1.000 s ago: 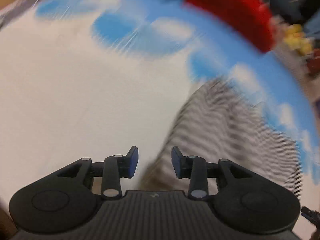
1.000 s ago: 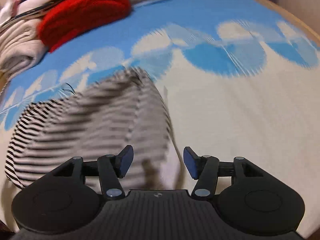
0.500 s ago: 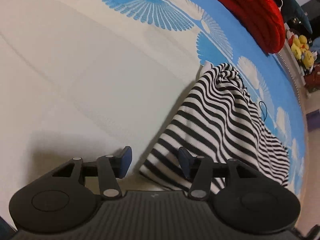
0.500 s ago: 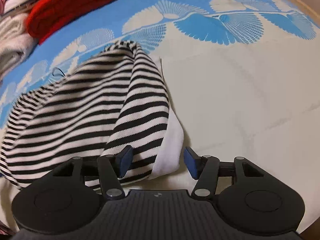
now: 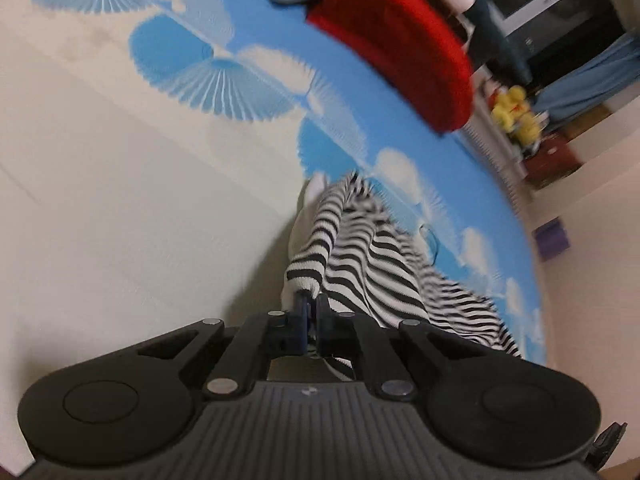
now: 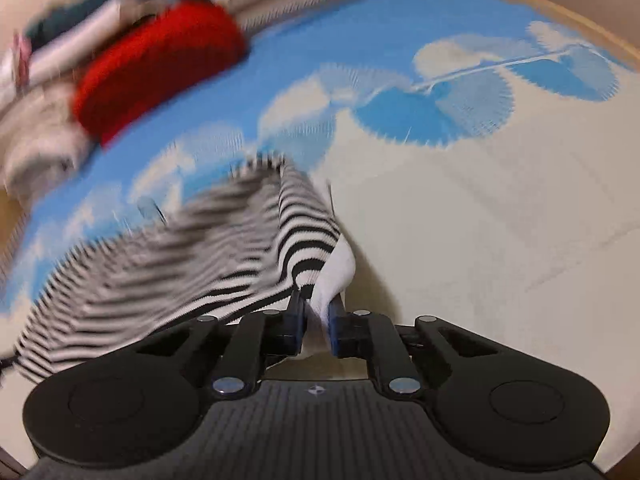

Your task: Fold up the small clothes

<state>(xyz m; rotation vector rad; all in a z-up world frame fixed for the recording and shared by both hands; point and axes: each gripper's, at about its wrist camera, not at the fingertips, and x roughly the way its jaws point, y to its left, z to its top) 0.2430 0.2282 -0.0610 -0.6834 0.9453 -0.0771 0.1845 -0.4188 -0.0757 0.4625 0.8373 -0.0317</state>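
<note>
Both sets of fingers have just been closing and now they're clamped on the striped garment (image 5: 372, 264): the left gripper (image 5: 311, 312) pinches a striped corner, the right gripper (image 6: 318, 312) has the white-edged corner. Cloth is lifting off the cream and blue bed cover (image 5: 120, 200) near the fingers, the rest trailing away toward the red folded knit (image 5: 392, 40). Its long axis runs straight out from both grippers, neither really nearer, so I'd guess the near edge gets carried forward over the far end.
</note>
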